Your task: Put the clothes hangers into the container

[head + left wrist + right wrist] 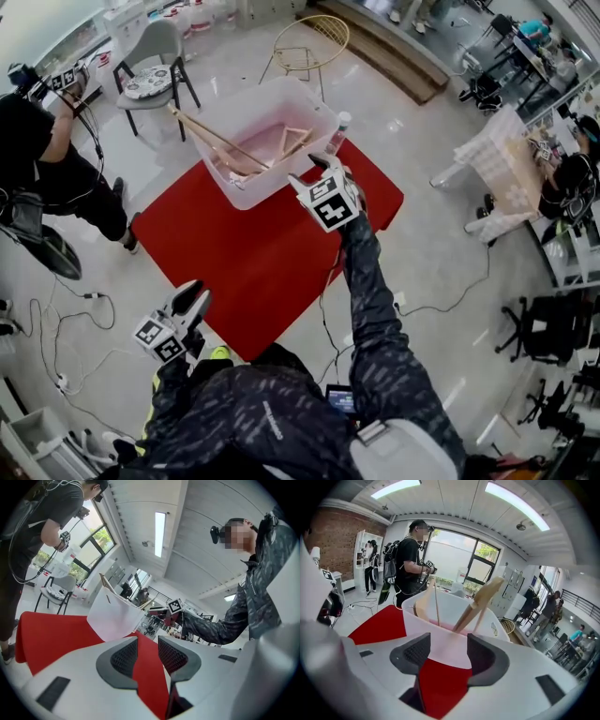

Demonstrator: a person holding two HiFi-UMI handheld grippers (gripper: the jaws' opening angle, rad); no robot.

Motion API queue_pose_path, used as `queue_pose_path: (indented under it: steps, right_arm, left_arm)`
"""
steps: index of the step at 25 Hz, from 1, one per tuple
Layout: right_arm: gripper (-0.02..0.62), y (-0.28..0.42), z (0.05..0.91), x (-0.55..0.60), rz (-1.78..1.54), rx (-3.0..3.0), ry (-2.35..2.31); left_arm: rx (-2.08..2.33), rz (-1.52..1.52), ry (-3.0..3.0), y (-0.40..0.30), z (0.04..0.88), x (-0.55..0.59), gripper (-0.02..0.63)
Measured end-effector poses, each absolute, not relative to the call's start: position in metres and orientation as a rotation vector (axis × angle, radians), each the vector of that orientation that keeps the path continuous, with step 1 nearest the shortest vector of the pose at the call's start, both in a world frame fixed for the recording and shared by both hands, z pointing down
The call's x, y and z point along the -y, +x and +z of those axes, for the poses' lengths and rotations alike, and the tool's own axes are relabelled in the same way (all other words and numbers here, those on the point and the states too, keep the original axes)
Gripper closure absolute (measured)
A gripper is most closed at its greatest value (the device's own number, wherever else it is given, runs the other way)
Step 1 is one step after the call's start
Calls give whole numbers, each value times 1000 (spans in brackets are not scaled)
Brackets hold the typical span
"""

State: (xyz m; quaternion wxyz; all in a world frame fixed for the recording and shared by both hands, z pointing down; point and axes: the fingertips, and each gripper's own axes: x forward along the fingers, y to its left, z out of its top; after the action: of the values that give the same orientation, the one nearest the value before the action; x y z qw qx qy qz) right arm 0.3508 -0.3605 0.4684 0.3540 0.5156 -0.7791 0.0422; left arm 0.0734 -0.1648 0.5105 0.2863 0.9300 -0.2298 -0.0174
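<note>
A translucent white container [246,192] stands at the far side of a red mat [244,262]. Several wooden clothes hangers [230,148] lie in it, some sticking out over the rim. My right gripper [320,169] hovers at the container's near right corner, open and empty. In the right gripper view its jaws [447,656] point at the container [445,616], where hangers [480,603] lean up. My left gripper [192,298] hangs over the mat's near edge, open and empty. The left gripper view shows its jaws [147,654] apart, with the container [112,616] beyond them.
A grey chair [155,56] and a yellow wire stool [309,42] stand behind the container. A person in black [47,159] stands at the left. Cables [75,323] run over the floor. A small bottle [338,129] stands by the container's right corner.
</note>
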Motion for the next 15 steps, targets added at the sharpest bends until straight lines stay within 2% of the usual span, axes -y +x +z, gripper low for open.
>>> queue_pose_path:
  steps: [5, 11, 15]
  right_arm:
    - [386, 347, 469, 335, 157, 2055, 1397]
    - [551, 343, 462, 292, 178, 2100, 1558]
    - [566, 339, 466, 266, 181, 2135, 1634]
  left_arm:
    - [575, -43, 2505, 80, 503, 165, 486]
    - [537, -31, 2530, 85, 497, 163, 486]
    - [532, -20, 2580, 90, 489, 167, 487]
